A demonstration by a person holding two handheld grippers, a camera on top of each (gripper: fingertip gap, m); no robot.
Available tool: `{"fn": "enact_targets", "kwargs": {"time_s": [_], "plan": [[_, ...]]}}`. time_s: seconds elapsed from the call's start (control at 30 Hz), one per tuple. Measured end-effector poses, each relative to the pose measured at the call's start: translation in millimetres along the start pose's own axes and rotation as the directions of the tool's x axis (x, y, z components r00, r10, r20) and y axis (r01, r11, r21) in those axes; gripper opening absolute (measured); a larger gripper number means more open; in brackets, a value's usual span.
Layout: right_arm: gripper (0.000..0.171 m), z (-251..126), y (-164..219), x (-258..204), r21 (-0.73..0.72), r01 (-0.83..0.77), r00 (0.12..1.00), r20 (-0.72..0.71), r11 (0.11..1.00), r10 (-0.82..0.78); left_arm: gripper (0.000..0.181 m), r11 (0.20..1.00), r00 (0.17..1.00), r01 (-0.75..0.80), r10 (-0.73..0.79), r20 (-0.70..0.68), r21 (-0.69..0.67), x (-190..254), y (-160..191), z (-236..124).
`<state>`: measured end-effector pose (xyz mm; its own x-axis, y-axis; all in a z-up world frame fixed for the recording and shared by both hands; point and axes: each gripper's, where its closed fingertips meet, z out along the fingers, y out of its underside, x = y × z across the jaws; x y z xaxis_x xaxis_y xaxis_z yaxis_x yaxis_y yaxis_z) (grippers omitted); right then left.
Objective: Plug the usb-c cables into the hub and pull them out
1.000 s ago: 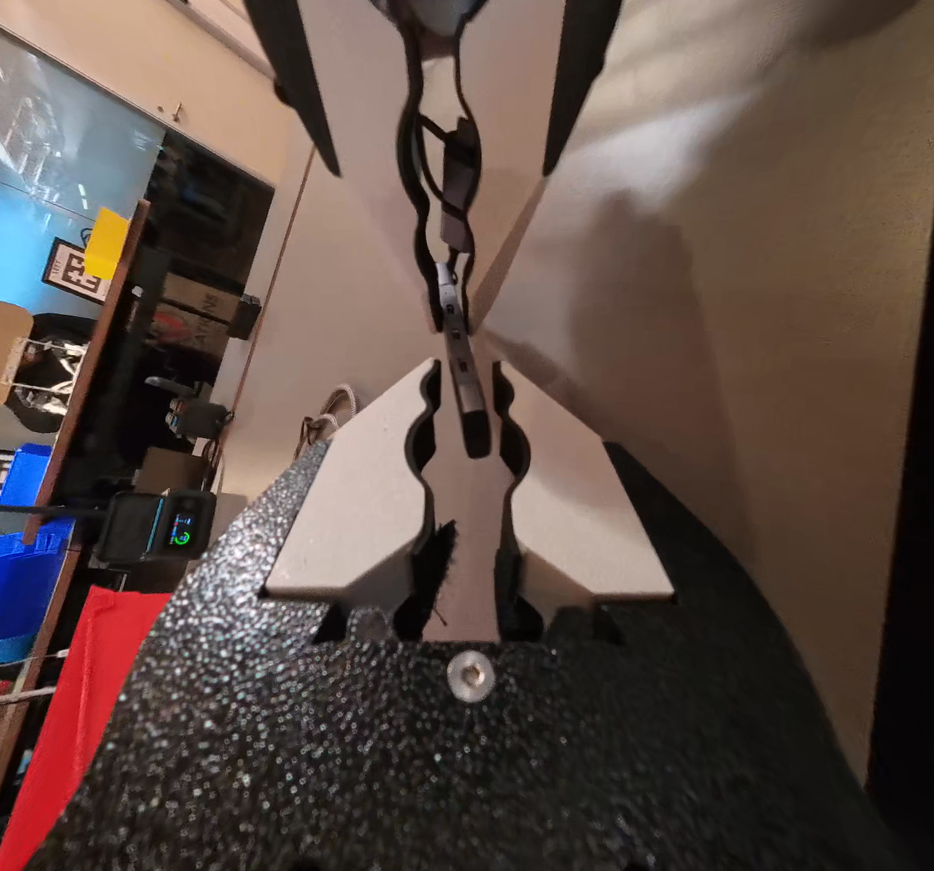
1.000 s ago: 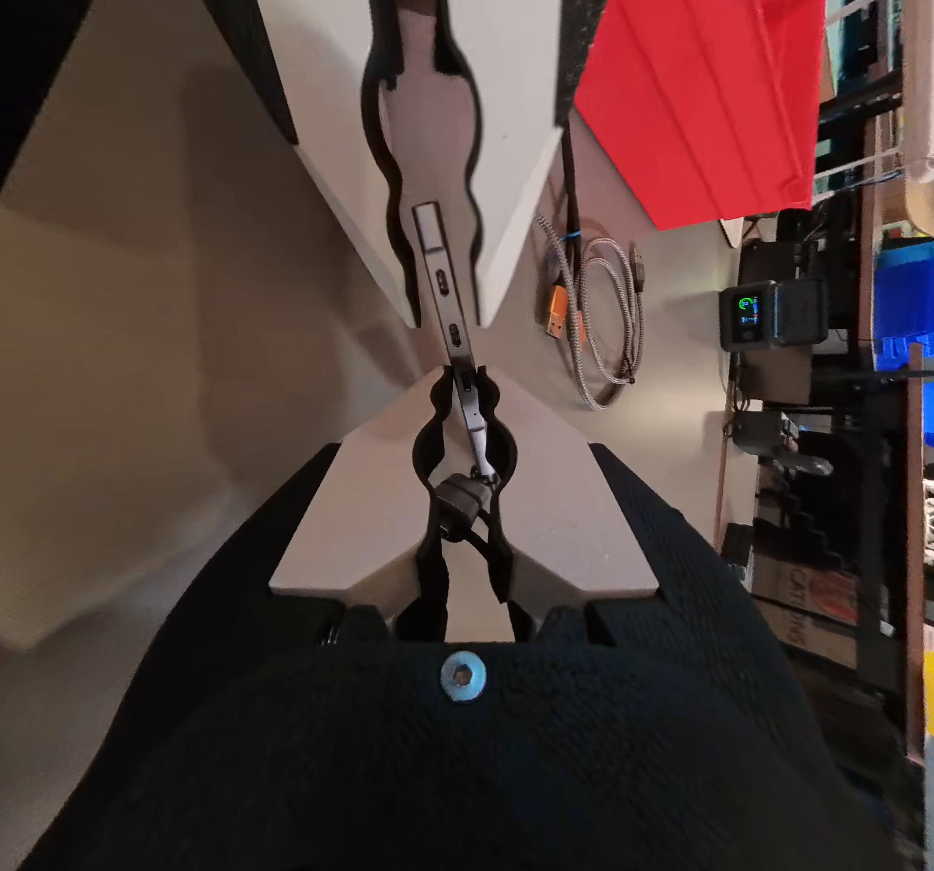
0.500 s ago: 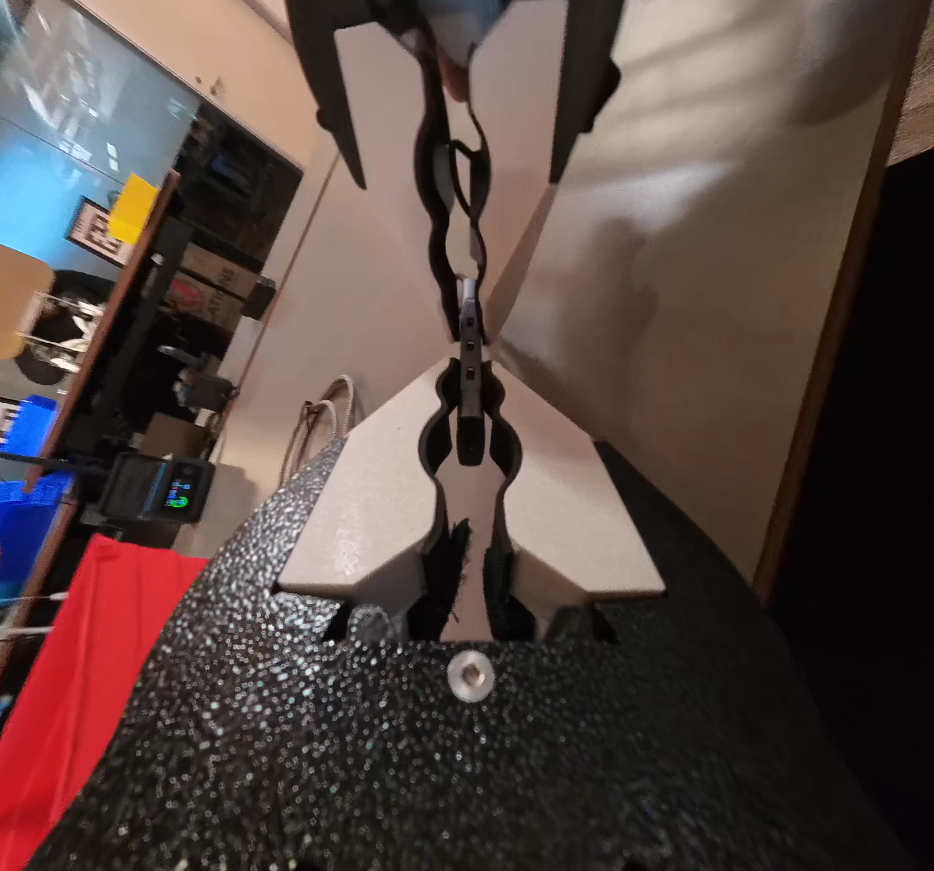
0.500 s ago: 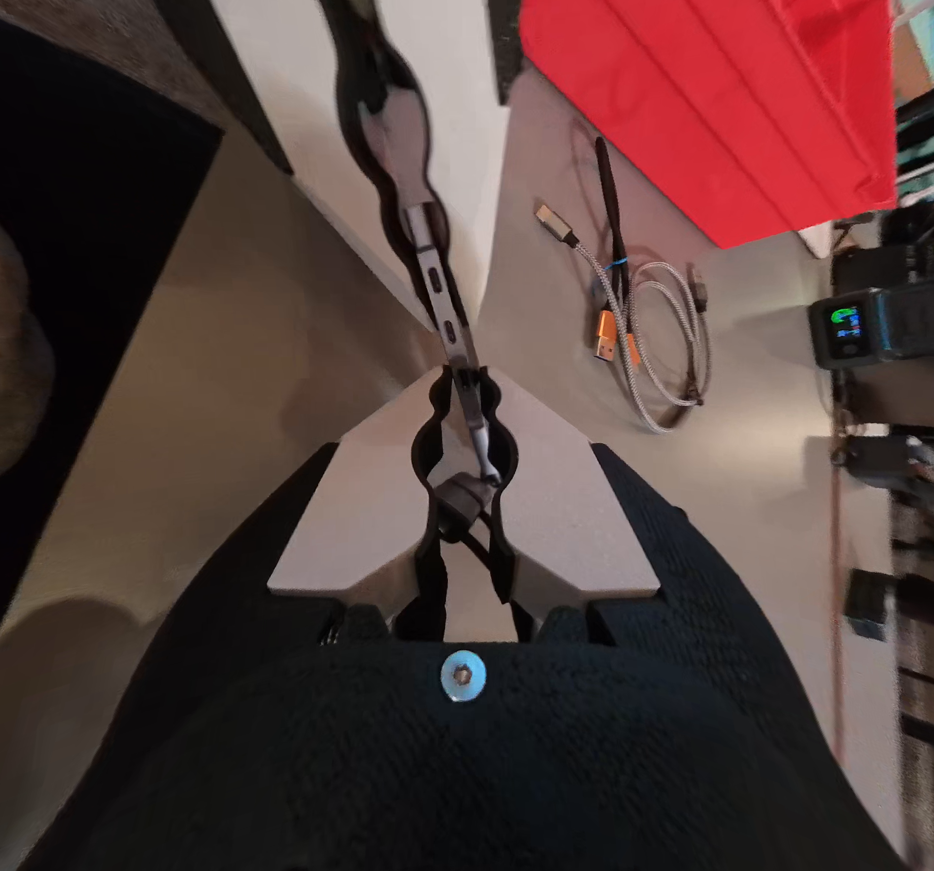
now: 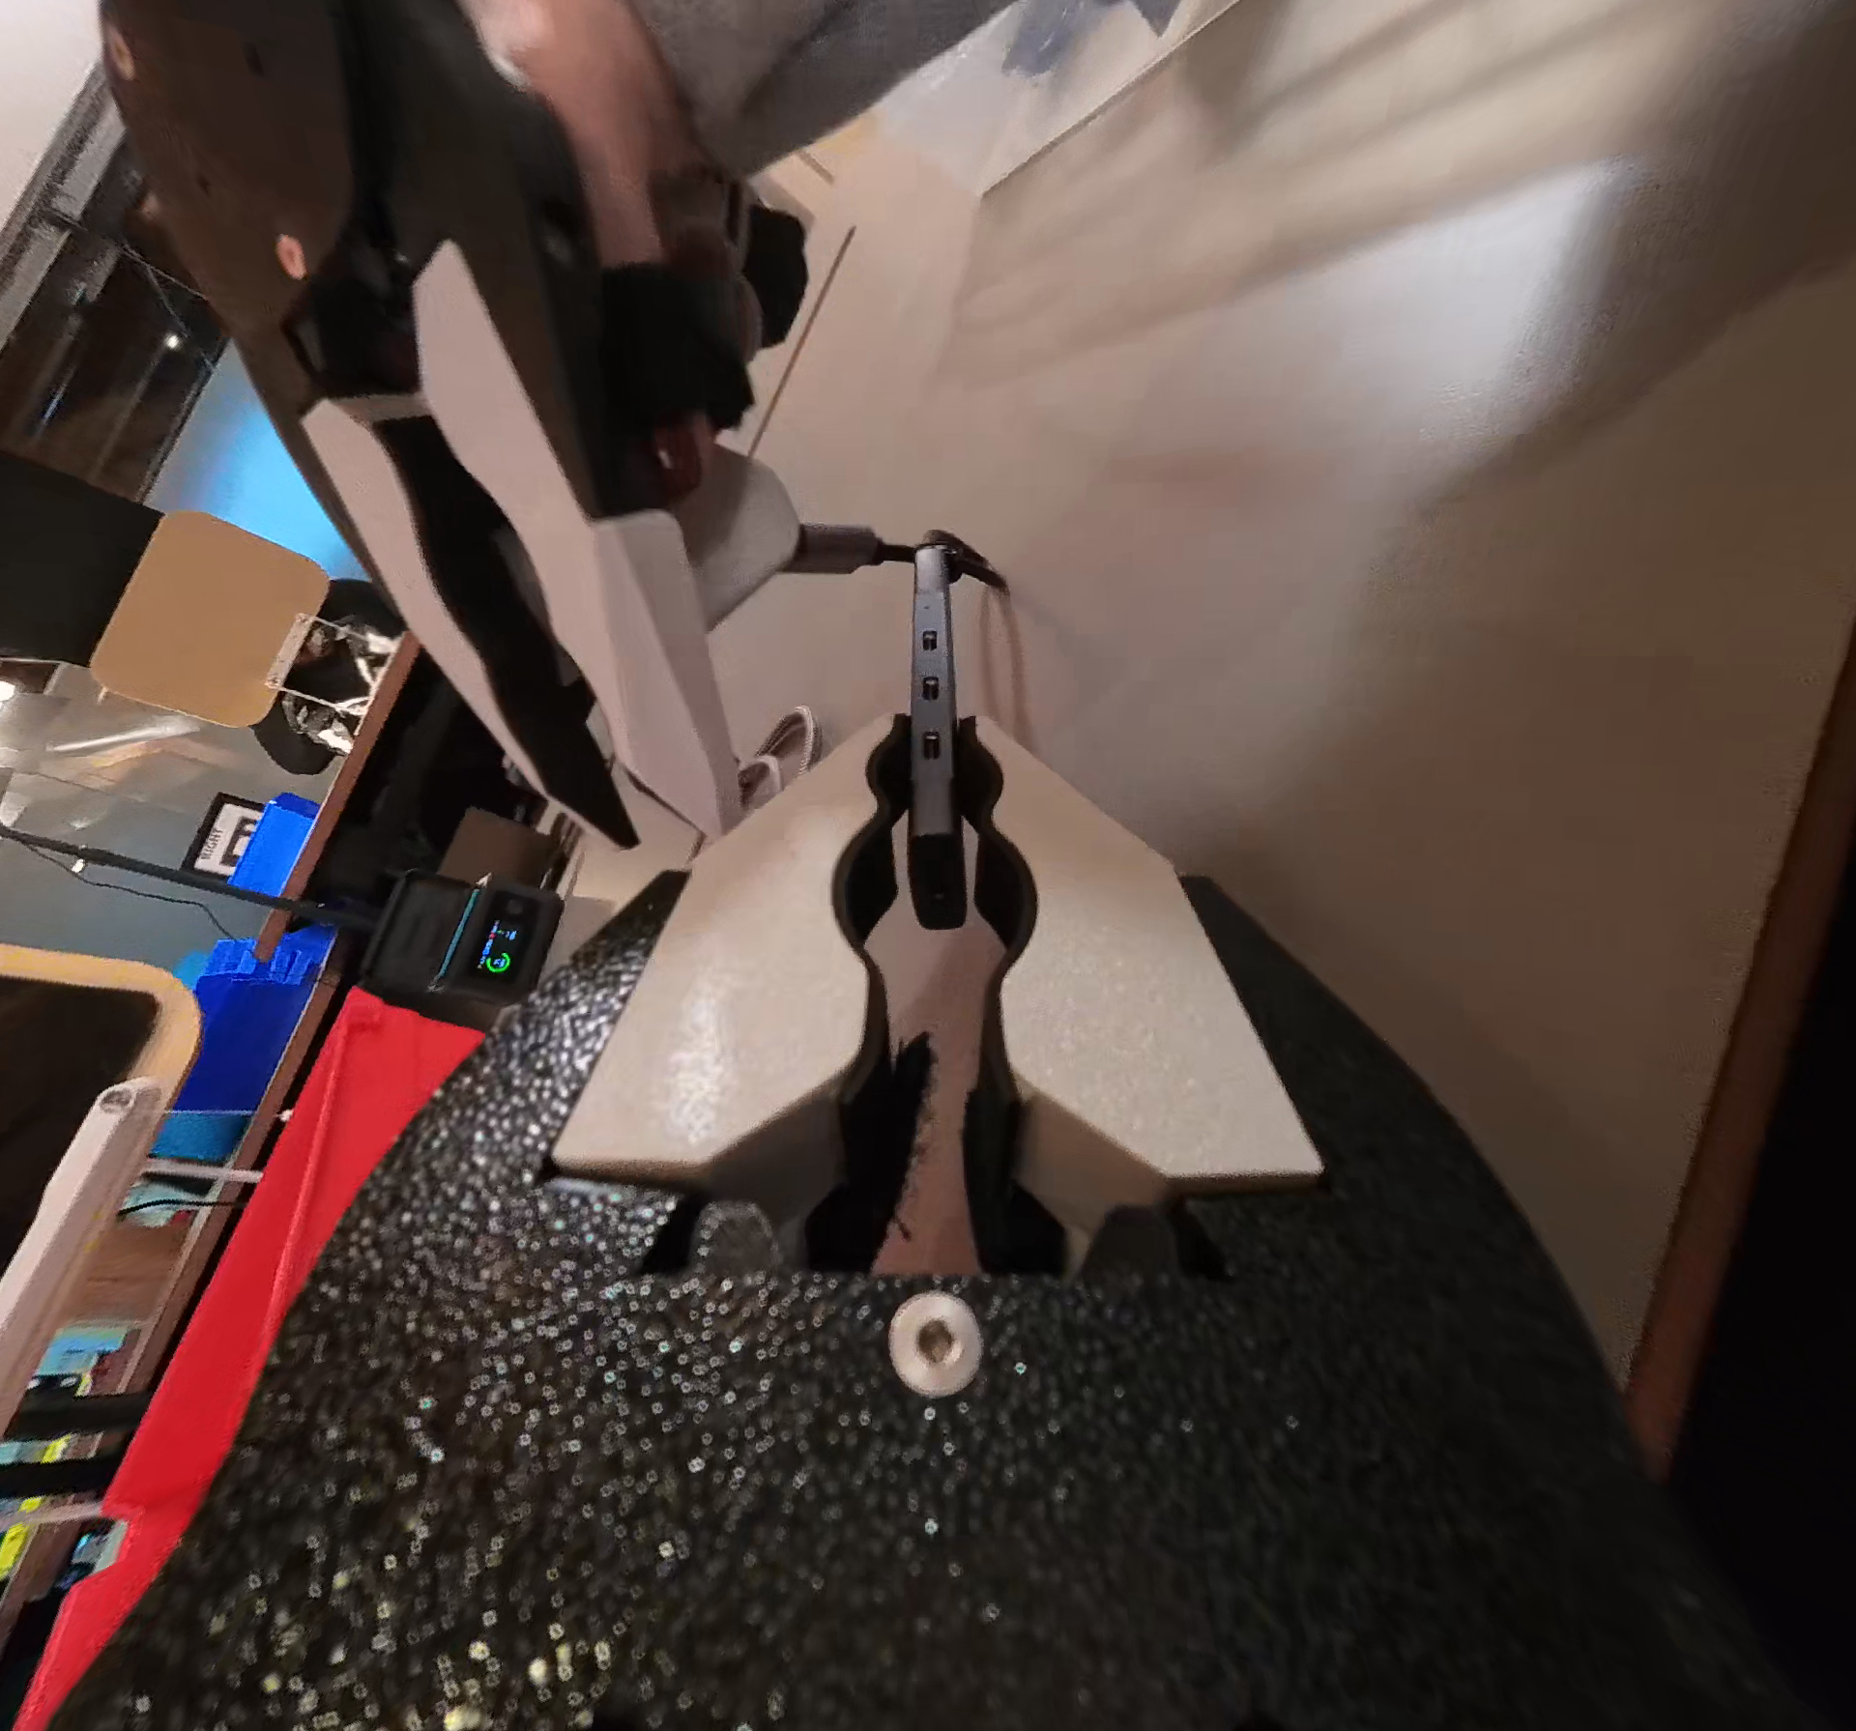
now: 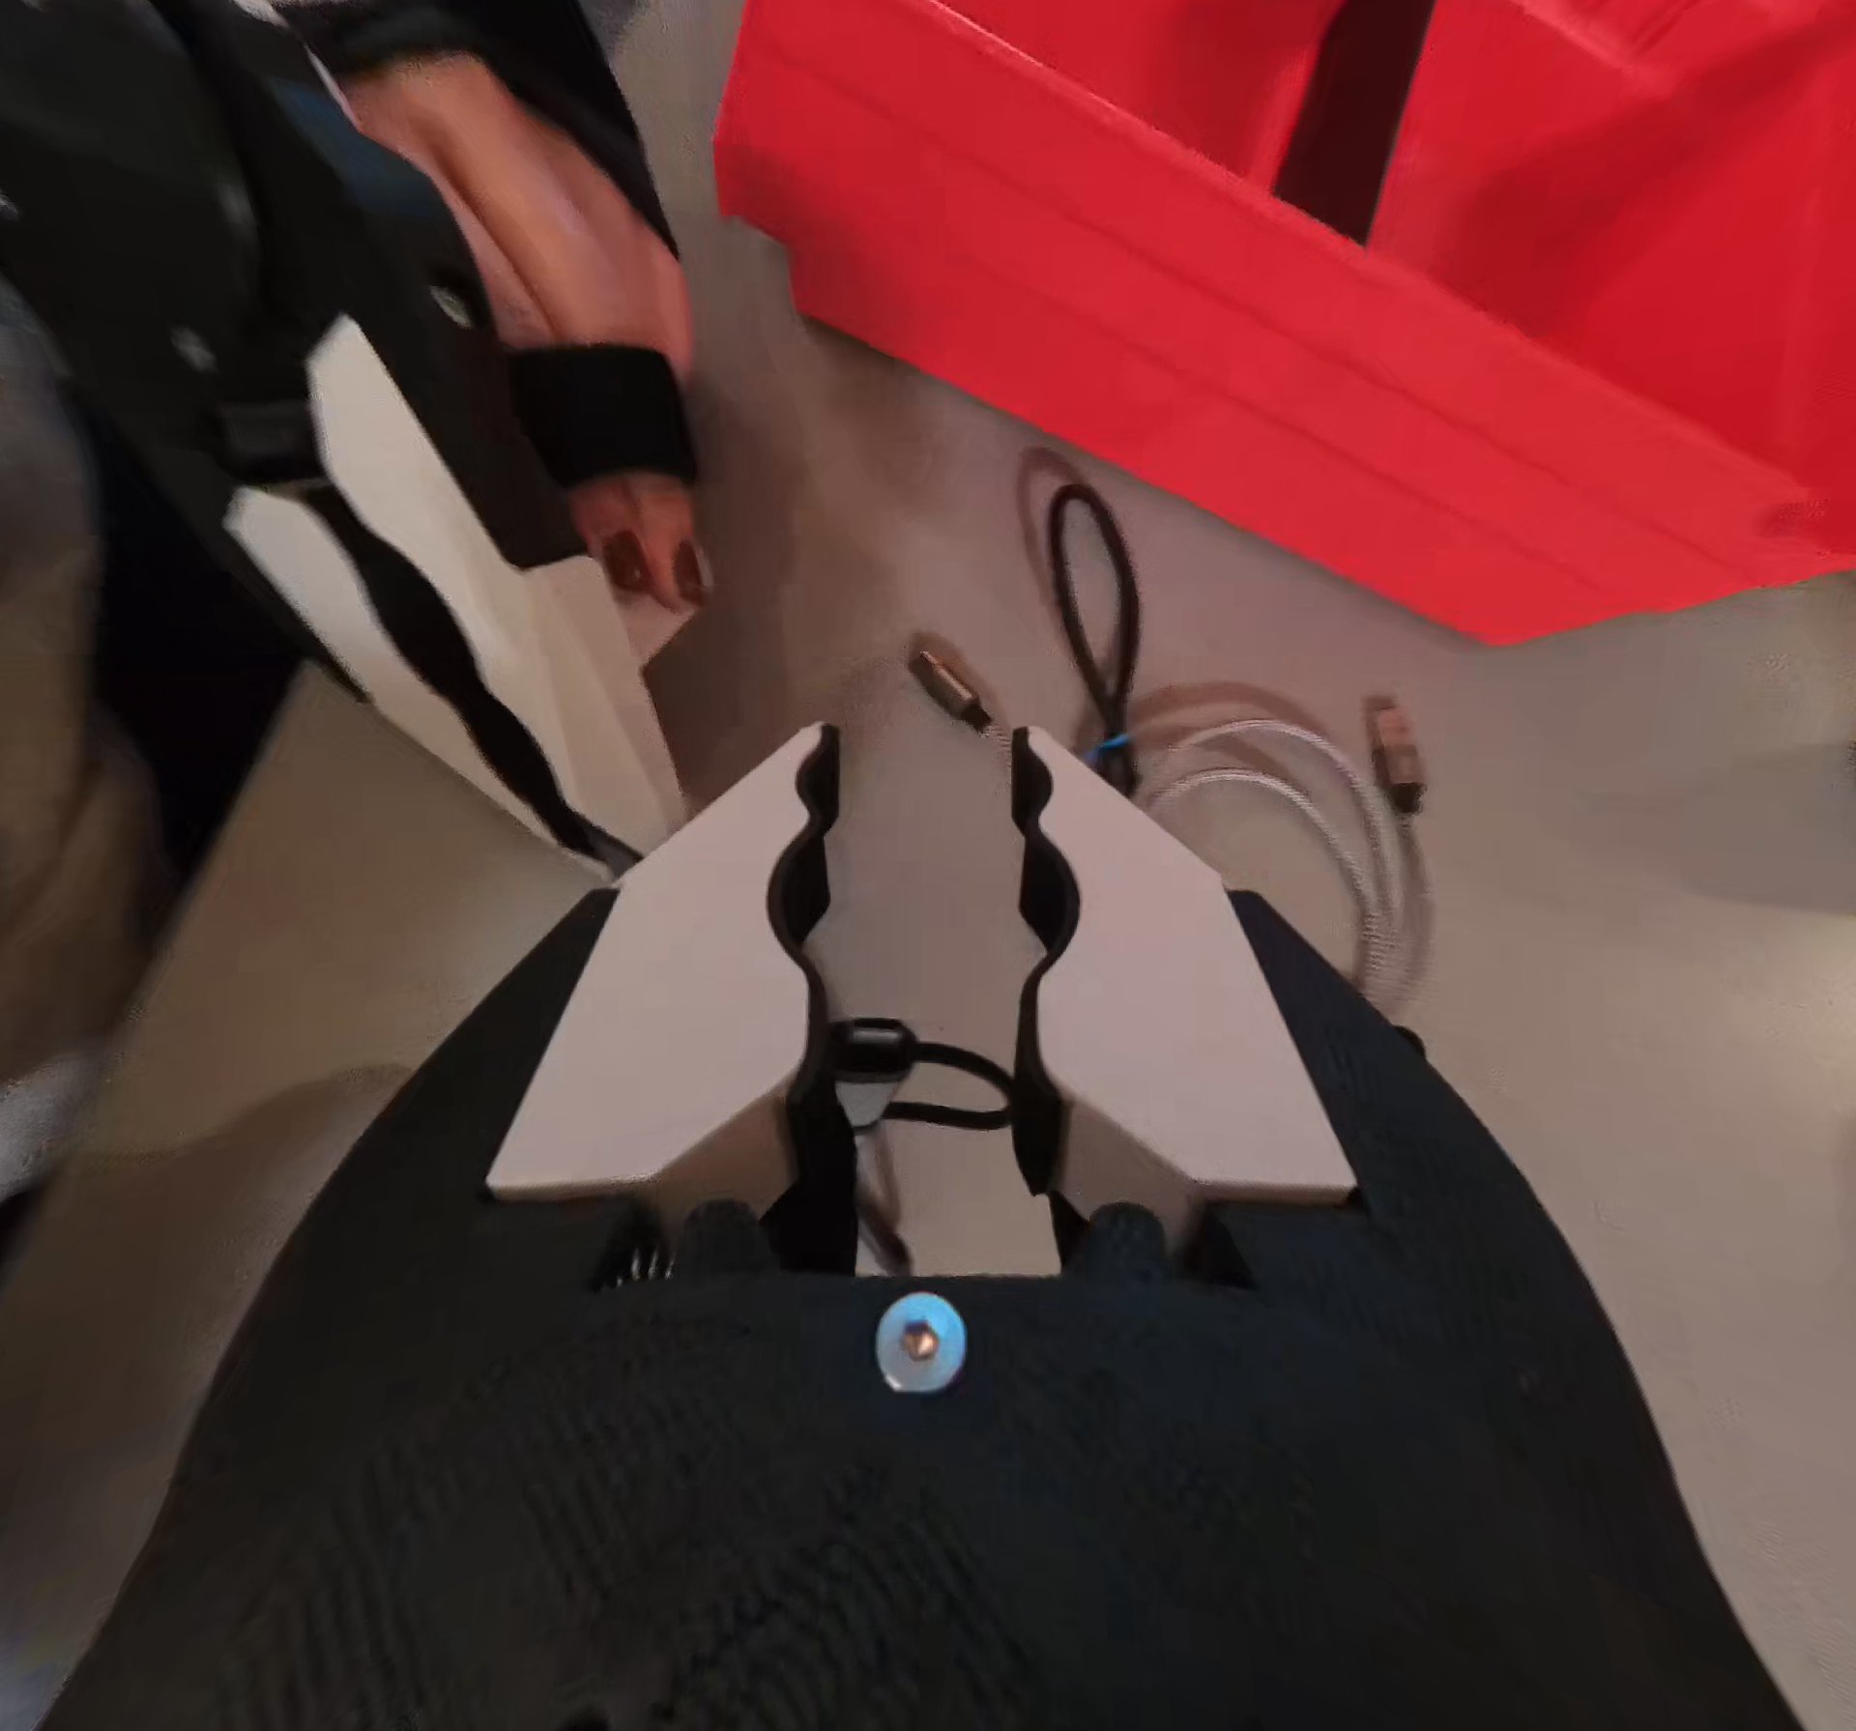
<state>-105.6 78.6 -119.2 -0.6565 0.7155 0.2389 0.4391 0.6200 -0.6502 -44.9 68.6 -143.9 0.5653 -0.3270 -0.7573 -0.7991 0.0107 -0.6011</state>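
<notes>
Pale beige worktop [image 6: 1506, 1030], matte, with a dark wooden edge showing in the left wrist view. Behind it the room is cluttered: blue bins [image 5: 241, 1000], a glass panel, and a small black gadget with a lit screen [image 5: 462, 930] sitting at the back of the worktop. A big red bin [image 6: 1255, 227] takes up the top of the right wrist view.

Left tongs [image 5: 939, 739] are clamped on the hub [image 5: 934, 749], a slim dark grey stick held edge-up so its row of ports faces the camera. Something grey sits at its far end, maybe a plug, but it's blurry so I can't say for sure.

Right tongs [image 6: 919, 749] are apart, nothing between the tips. Only the right view shows the loose cables: a black one [image 6: 1095, 618] looped, a white braided coil [image 6: 1346, 839] with a metal plug lying beside it, all just past the tips near the red bin. A thin black cord also loops across the gap low down between those fingers.

Each view catches the other tool off to the upper left, motion-smeared, with a hand [image 6: 562, 227] strapped to it in the right view. The hub itself doesn't show clearly there.
</notes>
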Motion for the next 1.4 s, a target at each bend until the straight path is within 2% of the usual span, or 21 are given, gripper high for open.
{"fn": "enact_targets", "kwargs": {"time_s": [0.1, 0.27, 0.4, 0.47, 0.53, 0.6, 0.67, 0.77, 1.07, 1.17, 1.3, 1.4], "plan": [[0.029, -3, -6, -9, 0.021, -0.161, 0.966, 0.21, 0.987, 0.153, 0.008, 1.0, 1.0, 0.003, -0.003, -0.017, 0.018, 1, 2, -1], [0.032, 17, -11, 13, 0.038, -0.105, 0.98, 0.172, 0.994, 0.097, 0.007, 0.999, 0.999, -0.037, 0.037, -0.005, 0.024, -3, 8, 0], [0.026, -10, -39, 14, 0.173, -0.259, 0.925, 0.329, 0.95, 0.192, 0.007, 0.999, 0.999, -0.027, 0.028, -0.02, 0.036, -1, 10, 1], [0.025, -31, -48, 8, 0.215, -0.341, 0.87, 0.44, 0.915, 0.221, 0.008, 0.995, 0.996, -0.087, 0.088, -0.033, 0.038, 6, 8, 3], [0.026, -33, -46, 20, 0.238, -0.344, 0.892, 0.385, 0.908, 0.237, 0.008, 0.984, 0.983, -0.17, 0.174, -0.066, 0.056, 19, 5, 5], [0.026, -12, -22, 26, 0.129, -0.26, 0.938, 0.268, 0.957, 0.219, 0.008, 0.972, 0.971, -0.223, 0.228, -0.067, 0.075, 25, 1, 6], [0.027, 14, 4, 28, -0.019, -0.132, 0.978, 0.158, 0.991, 0.133, 0.007, 0.972, 0.972, -0.215, 0.222, -0.079, 0.091, 28, -3, 7], [0.029, 39, 18, 23, -0.098, -0.006, 0.991, 0.13, 0.995, 0.019, 0.007, 0.975, 0.974, -0.2, 0.208, -0.088, 0.094, 28, -3, 7], [0.027, 66, 32, 13, -0.15, -0.033, 0.974, 0.217, 0.988, 0.066, 0.008, 0.977, 0.975, -0.189, 0.199, -0.097, 0.1, 28, -3, 6], [0.005, 69, 31, 9, -0.136, -0.077, 0.964, 0.242, 0.988, 0.109, 0.008, 0.977, 0.975, -0.187, 0.197, -0.099, 0.101, 28, -3, 6], [0.003, 61, 34, 17, -0.128, -0.106, 0.98, 0.156, 0.986, 0.125, 0.008, 0.985, 0.982, -0.152, 0.159, -0.103, 0.076, 26, 0, 7], [0.003, 34, 31, 28, -0.103, -0.049, 0.999, -0.016, 0.993, 0.048, 0.007, 0.999, 0.994, -0.004, 0.008, -0.108, 0.035, 15, 5, 8]]}}
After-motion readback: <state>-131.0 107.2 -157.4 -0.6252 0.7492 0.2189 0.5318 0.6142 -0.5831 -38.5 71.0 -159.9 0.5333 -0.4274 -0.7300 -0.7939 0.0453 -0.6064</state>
